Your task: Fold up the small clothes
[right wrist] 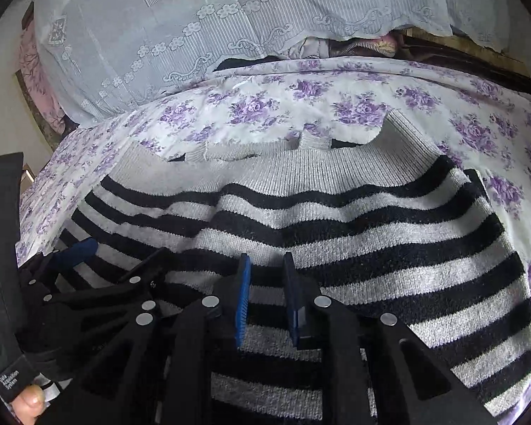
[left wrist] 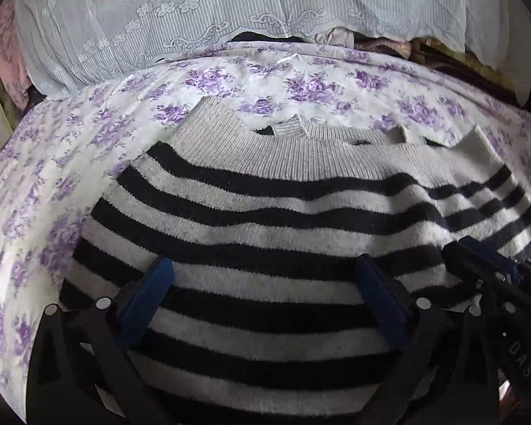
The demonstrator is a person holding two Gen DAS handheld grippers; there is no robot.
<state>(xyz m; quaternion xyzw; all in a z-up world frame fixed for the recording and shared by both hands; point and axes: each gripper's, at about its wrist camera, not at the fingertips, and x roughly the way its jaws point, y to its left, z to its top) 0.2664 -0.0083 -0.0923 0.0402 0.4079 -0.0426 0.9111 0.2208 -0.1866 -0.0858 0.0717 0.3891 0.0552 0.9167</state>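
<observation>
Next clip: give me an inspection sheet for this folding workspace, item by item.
Surface: white bedsheet with purple flower print, lightly wrinkled.
Job's things: black-and-grey striped knit sweater lying flat, ribbed grey hem away from the cameras.
Clutter: pile of mixed fabrics partly under a white lace cloth.
Grippers: left gripper wide open over the sweater; right gripper narrowly open over it, nothing held.
Cables: nothing seen.
Surroundings: pale wall at left.

Left gripper (left wrist: 265, 276) spread wide; right gripper (right wrist: 265, 283) narrowly parted, side by side.
</observation>
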